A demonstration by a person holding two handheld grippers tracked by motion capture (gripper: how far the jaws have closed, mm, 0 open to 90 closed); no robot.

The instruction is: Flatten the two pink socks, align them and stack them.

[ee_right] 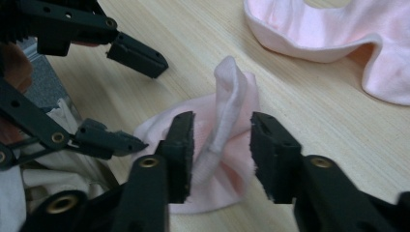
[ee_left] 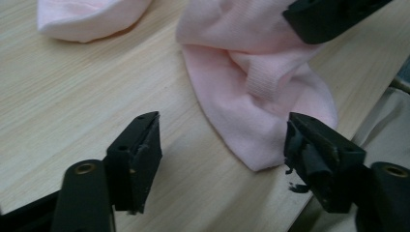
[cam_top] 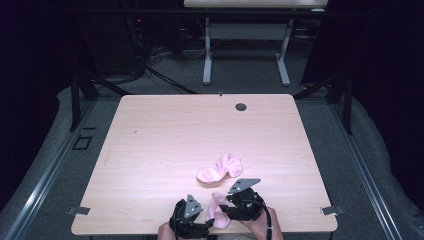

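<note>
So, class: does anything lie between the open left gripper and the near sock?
Nothing visible does. The left gripper is open with the near sock just ahead on bare table; the right gripper straddles its raised fold.

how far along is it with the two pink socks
Early on, by the look of it. Done: nothing paired or folded; the far sock lies crumpled alone. In hand: the near sock has a raised fold between the right gripper's open jaws, and the left gripper is open beside it. Left: both socks.
</note>
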